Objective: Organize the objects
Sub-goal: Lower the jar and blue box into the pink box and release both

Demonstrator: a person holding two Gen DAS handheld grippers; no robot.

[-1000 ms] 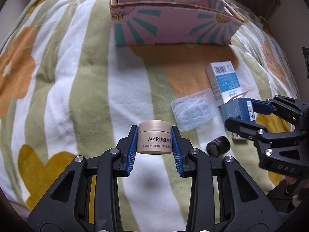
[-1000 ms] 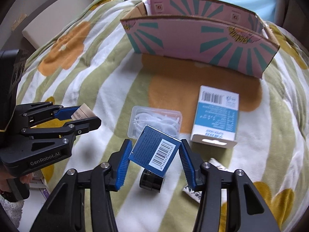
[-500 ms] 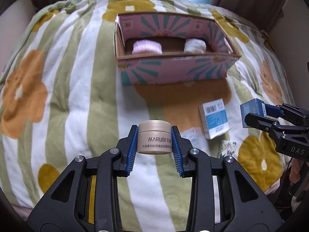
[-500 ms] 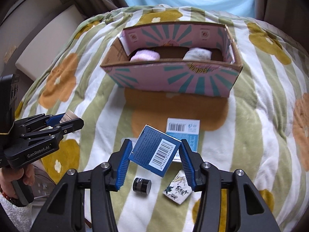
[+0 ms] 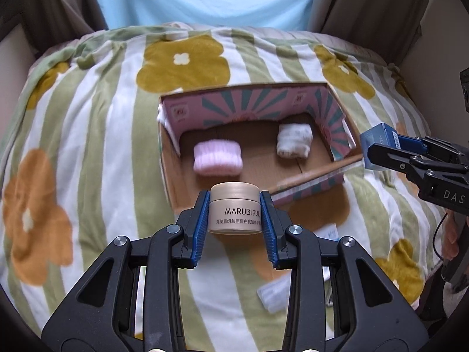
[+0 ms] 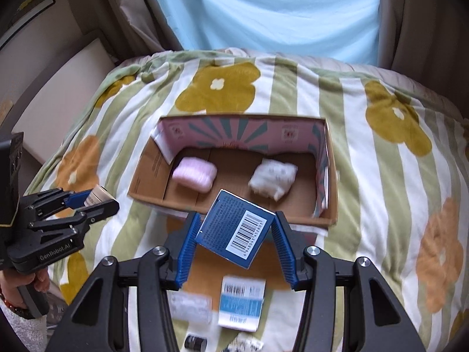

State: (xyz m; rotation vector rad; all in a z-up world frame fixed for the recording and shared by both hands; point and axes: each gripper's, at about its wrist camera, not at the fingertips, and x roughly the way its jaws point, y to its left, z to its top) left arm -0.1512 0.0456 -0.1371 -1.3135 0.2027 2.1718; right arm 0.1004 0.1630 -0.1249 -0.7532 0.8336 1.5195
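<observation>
Left wrist view, bedspread [image 5: 96, 135]: striped, flowered cover that carries everything; the loose items lie near the bottom edge of both views.
Cardboard box [image 5: 171, 173]: open-topped, pink sunburst walls, brown floor, long axis running side to side across both views.
Contents: a pink roll [image 5: 217, 158] on the floor toward the left end and a white roll [image 5: 294, 140] toward the right, bare floor between and in front of them.
Right gripper [image 6: 236, 237]: clenched on a dark blue carton [image 6: 234, 231], which is tilted corner-down with its barcode face toward the camera.
Left gripper [image 5: 236, 218]: clamped on a beige cream jar [image 5: 236, 208], upright, lid on top, pads on its two sides.
Leftovers: a white-and-blue packet [image 6: 241, 305], a clear blister pack [image 6: 190, 308] and a small black jar [image 6: 195, 343] lie on the cover below the right gripper, blurred.
Key relation: both held items sit just short of the box's near wall, with the opening ahead and below; the jar lines up nearer the pink roll's end, the carton nearer the middle.
Judgement: carry stage; the next step likely means clearing the near wall, then lowering onto bare floor.
Risk: the tilted carton could catch the wall's edge.
</observation>
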